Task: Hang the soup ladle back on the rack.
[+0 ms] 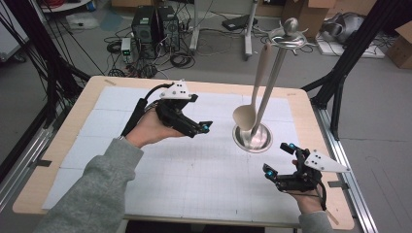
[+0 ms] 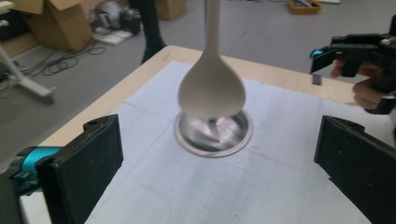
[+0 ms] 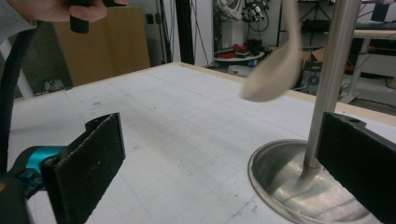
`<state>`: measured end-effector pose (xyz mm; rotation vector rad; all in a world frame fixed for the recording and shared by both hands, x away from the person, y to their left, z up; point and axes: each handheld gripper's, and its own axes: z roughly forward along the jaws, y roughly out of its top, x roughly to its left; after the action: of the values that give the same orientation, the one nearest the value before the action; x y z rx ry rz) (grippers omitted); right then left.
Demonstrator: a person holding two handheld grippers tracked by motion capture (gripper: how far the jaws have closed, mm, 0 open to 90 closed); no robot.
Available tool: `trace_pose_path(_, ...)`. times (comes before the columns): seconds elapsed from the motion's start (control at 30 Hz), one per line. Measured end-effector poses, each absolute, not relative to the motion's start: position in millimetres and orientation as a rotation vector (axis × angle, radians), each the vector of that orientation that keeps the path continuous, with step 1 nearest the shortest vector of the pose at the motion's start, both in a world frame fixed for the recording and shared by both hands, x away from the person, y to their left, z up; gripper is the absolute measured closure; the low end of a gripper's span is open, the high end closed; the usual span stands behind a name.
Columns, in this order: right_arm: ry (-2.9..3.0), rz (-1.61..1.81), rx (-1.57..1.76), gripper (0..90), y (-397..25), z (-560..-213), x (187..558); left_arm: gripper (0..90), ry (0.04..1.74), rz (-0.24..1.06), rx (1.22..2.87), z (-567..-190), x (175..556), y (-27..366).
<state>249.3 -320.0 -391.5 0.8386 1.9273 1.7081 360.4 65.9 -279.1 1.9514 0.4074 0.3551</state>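
Note:
A steel utensil stand [image 1: 268, 82] rises from a round dish base [image 1: 262, 141] right of the table's centre. A cream spoon [image 1: 245, 116] hangs from its top hooks, bowl down, just above the base. My left gripper [image 1: 201, 127] is open, left of the spoon and aimed at it. In the left gripper view, the spoon bowl [image 2: 212, 91] hangs ahead of the wide-apart jaws of the left gripper [image 2: 219, 156]. My right gripper [image 1: 279, 158] is open, near the front right, below the base. The right gripper view has the spoon [image 3: 275, 74], pole [image 3: 334, 70] and base [image 3: 285, 179] ahead of the right gripper [image 3: 224, 163].
A white gridded mat [image 1: 194, 170] covers the wooden table [image 1: 68, 121]. Black frame posts [image 1: 350, 53] stand at the right, and computers and cables [image 1: 155, 29] lie on the floor behind. The right gripper [image 2: 355, 51] appears far off in the left gripper view.

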Motion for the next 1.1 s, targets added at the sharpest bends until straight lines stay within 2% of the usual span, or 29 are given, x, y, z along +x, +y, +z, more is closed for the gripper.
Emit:
trace_pose_path(0.13,1.936,1.713,0.837,0.1,-315.9,-392.7,253.3,1.7,0.415,0.409,1.952,-283.0,352.1,81.0)
trace_pose_path(0.43,1.958,1.711,0.825,0.1,-308.4,-393.0,258.7,1.7,0.423,0.42,1.879,-298.0,330.8,123.4)
trace_pose_path(0.83,1.954,1.709,0.837,0.1,-307.6,-393.7,261.7,1.7,0.597,0.439,1.771,-326.7,321.0,204.5)
trace_pose_path(1.1,1.978,1.7,0.825,0.1,-304.8,-394.5,258.6,1.7,0.654,0.469,1.722,-343.1,313.3,230.0)
